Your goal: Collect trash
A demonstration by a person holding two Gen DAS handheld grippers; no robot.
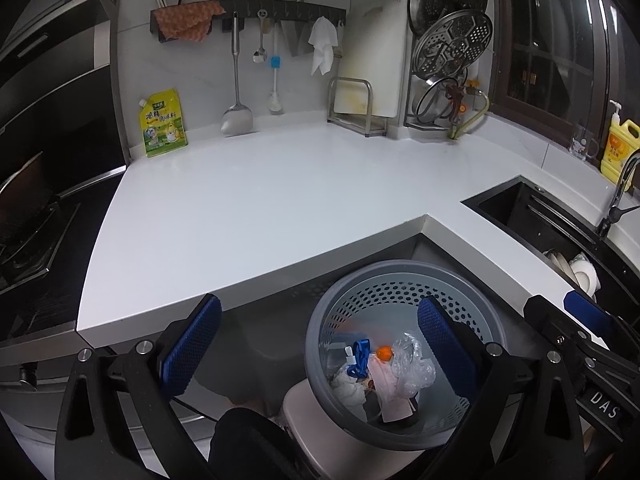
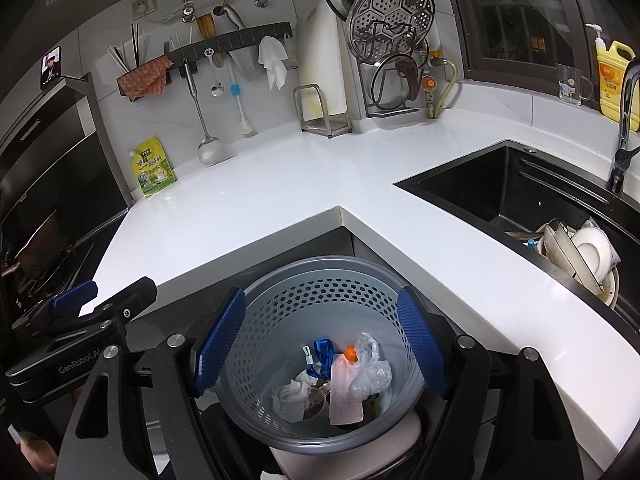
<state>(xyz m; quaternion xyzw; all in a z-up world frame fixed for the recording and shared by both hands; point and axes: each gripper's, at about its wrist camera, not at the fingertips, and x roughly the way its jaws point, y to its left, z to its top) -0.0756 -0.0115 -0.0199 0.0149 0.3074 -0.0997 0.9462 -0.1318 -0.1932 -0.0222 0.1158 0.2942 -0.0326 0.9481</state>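
One white L-shaped countertop [image 1: 260, 208], black sink [image 2: 480, 184], tiled kitchen wall [image 1: 192, 80]

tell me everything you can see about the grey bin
The bin is a round grey plastic basket with a solid dark rim and a paler wall pierced by rows of holes. It stands upright and open on a pale stool, below the inner corner of the white counter. Inside lie a crumpled clear bag, white tissue, a blue strap, a pink sheet and a small orange thing. Neither claw touches it.
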